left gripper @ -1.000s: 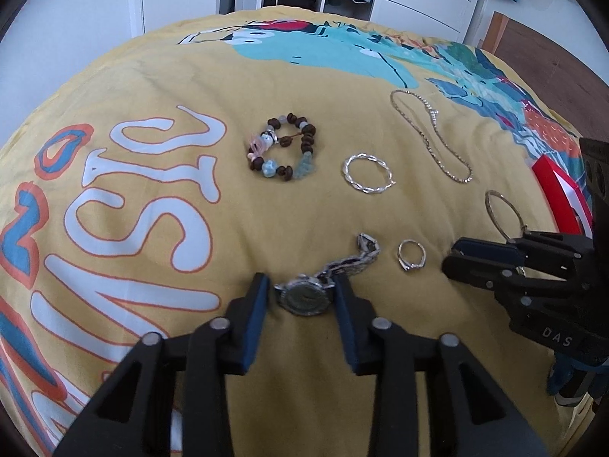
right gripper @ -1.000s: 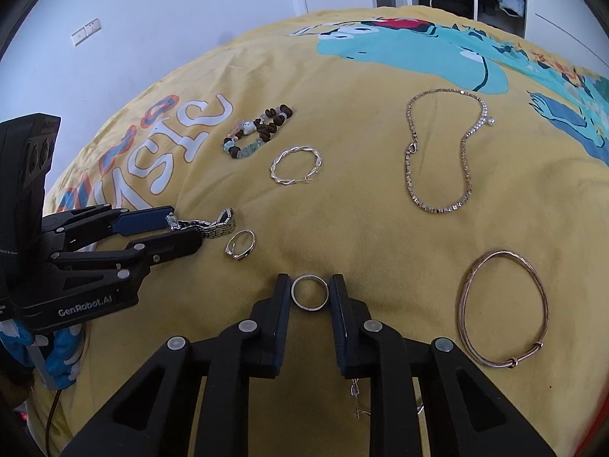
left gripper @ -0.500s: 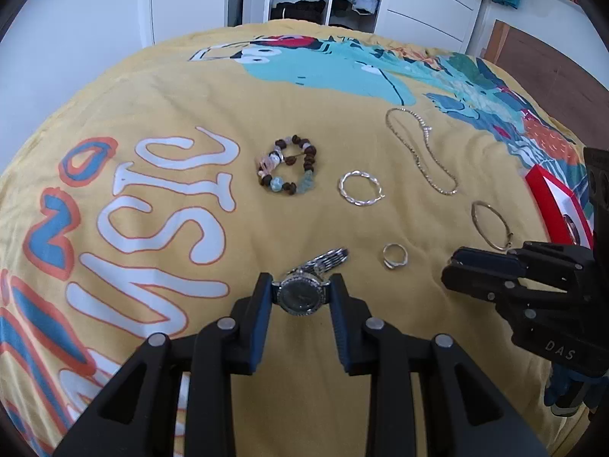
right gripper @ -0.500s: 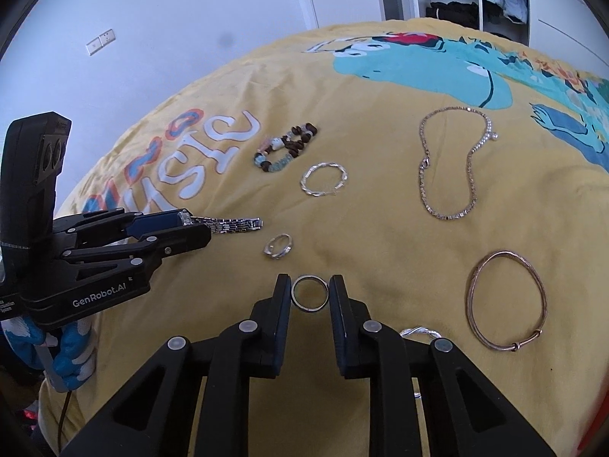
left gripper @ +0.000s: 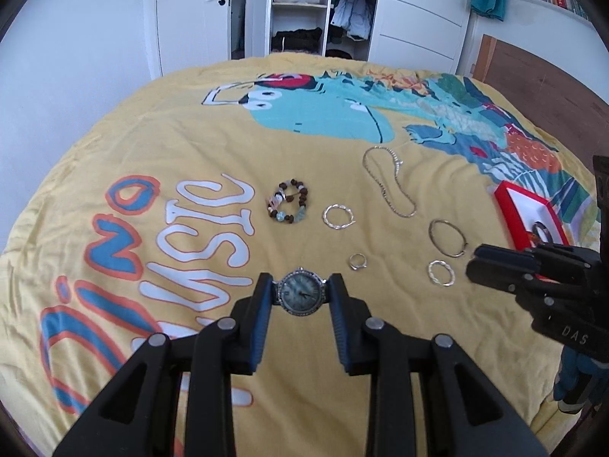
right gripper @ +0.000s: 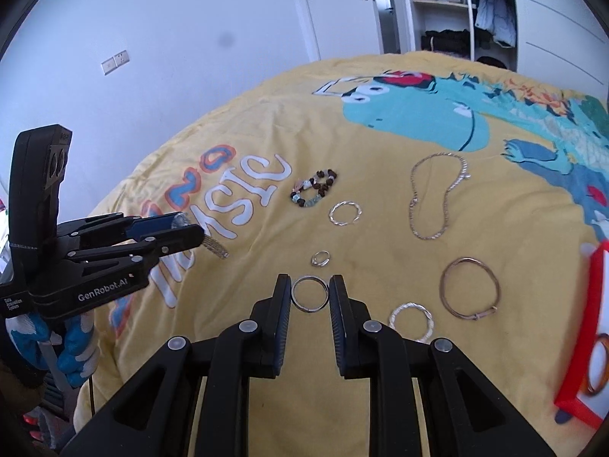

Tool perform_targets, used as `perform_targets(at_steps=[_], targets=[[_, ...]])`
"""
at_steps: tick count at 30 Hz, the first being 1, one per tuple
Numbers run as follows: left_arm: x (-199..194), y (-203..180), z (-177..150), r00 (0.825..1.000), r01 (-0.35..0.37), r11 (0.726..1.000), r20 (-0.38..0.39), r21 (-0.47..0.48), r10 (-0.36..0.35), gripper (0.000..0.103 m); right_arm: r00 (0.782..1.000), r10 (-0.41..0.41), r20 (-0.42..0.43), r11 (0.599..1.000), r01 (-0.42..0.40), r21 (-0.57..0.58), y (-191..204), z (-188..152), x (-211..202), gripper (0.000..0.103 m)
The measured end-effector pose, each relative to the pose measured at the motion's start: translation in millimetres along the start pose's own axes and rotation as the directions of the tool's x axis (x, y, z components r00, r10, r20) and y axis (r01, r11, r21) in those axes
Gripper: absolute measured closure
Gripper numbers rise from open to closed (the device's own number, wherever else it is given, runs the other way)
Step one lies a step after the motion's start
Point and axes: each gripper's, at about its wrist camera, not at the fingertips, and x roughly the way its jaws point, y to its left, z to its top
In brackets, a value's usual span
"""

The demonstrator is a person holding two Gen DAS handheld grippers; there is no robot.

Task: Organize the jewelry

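Left wrist view: sits behind left tool (left gripper: 300,297), looks forward and down over bed (left gripper: 190,144) toward wardrobe (left gripper: 300,7); right tool (left gripper: 475,262) enters at its right. Right wrist view: behind right tool (right gripper: 310,292), same downward slant; left tool (right gripper: 190,230) at its left. Both share beaded bracelet (left gripper: 291,202) (right gripper: 316,188) and chain necklace (left gripper: 388,186) (right gripper: 437,194) ahead of tools.

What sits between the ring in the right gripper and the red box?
Nothing raised. The ring is held off the bed; a twisted bangle and a thin bangle lie flat on the blanket toward the red box.
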Motion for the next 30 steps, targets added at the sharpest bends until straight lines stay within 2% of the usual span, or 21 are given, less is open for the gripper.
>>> perform_targets(at_steps=[9, 16, 20, 21, 22, 30], targets=[[-75, -19, -1, 0.997, -0.012, 1.0, 0.073, 0.002, 0.012, 0.075, 0.989, -0.114, 0.092, 0.992, 0.109, 0.061, -25, -16, -101, 0.083], [-118, -59, 0, 0.993, -0.006, 0.999, 0.114, 0.043, 0.001, 0.075, 0.963, -0.205, 0.173, 0.977, 0.19, 0.098, -47, -36, -181, 0.083], [-130, -90, 3, 0.992, 0.013, 0.997, 0.12, 0.08, -0.023, 0.081, 0.947, -0.243, 0.209, 0.967, 0.219, 0.131, -63, -49, -216, 0.083], [-132, -100, 5, 0.992, 0.024, 0.995, 0.118, 0.092, -0.035, 0.089, 0.943, -0.254, 0.217, 0.964, 0.227, 0.14, -68, -53, -225, 0.083], [-134, -108, 7, 0.992, 0.036, 0.994, 0.115, 0.101, -0.048, 0.093, 0.938, -0.266, 0.224, 0.96, 0.237, 0.15, -74, -57, -233, 0.083], [-129, -191, 27, 0.985, 0.11, 0.972, 0.11, 0.207, -0.135, 0.093, 0.909, -0.336, 0.248, 0.932, 0.283, 0.226, -121, -79, -269, 0.083]])
